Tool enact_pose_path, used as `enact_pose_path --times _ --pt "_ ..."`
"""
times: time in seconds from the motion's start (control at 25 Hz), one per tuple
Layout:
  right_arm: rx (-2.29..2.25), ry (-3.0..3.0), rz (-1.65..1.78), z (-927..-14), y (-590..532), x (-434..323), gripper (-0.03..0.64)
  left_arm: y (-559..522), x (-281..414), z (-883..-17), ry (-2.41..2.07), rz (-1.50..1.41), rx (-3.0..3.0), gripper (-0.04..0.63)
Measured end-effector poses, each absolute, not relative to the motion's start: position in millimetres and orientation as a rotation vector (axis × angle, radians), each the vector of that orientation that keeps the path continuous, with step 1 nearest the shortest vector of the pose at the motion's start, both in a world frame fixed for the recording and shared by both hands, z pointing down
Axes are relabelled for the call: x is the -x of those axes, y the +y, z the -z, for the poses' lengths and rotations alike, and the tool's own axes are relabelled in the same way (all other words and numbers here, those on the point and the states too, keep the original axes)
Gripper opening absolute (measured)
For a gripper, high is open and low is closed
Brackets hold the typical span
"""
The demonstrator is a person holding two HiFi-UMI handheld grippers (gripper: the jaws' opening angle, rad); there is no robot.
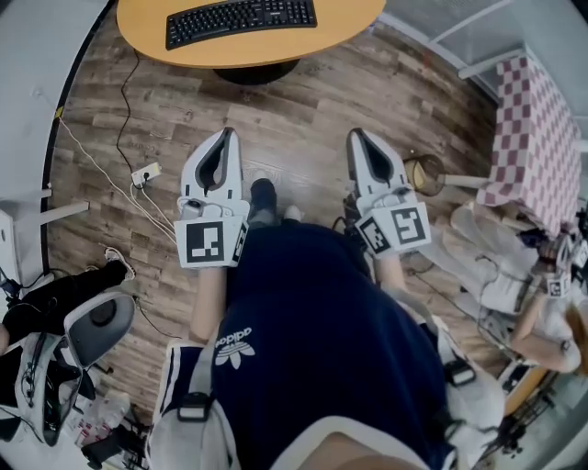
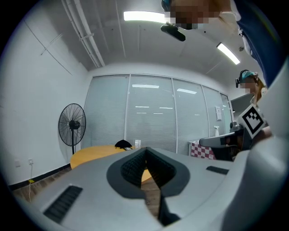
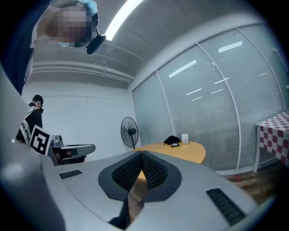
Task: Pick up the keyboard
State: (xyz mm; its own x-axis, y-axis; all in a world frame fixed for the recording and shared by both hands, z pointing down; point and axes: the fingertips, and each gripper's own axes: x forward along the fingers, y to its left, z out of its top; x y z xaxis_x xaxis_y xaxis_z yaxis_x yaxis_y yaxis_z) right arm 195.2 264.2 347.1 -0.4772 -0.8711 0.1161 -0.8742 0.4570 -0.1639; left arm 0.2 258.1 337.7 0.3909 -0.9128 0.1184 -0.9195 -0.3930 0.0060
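A black keyboard [image 1: 241, 20] lies on a round orange table [image 1: 248, 50] at the top of the head view, ahead of both grippers. My left gripper [image 1: 224, 136] and right gripper [image 1: 356, 136] are held over the wooden floor, short of the table, pointing toward it. Both are shut with nothing between the jaws. In the left gripper view the closed left gripper [image 2: 145, 151] covers part of the table [image 2: 90, 155]. The right gripper view shows the shut right gripper [image 3: 141, 154] before the table [image 3: 185, 151]. The keyboard is not discernible in either gripper view.
Cables and a power strip [image 1: 145, 173] lie on the floor at left. A checked tablecloth [image 1: 537, 128] and a round container [image 1: 424, 173] stand at right, with a person [image 1: 551, 317] beyond. A standing fan [image 2: 72, 126] is beside the table. A small black object [image 3: 172, 140] sits on the table.
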Motion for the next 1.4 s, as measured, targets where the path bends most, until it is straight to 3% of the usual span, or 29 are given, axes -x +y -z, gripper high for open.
enact_pose_path --times 0.6,1.4 --pt "-1.591 -2.598 -0.131 -337.6 170.2 -121.7 0.003 164.9 78.4 -339.4 -1.669 -0.14 -2.578 0.003" --pt "-1.53 -2.582 -0.146 -349.8 54.6 -129.7 0.003 56.5 80.1 -348.4 -1.719 -0.154 -2.516 0.003"
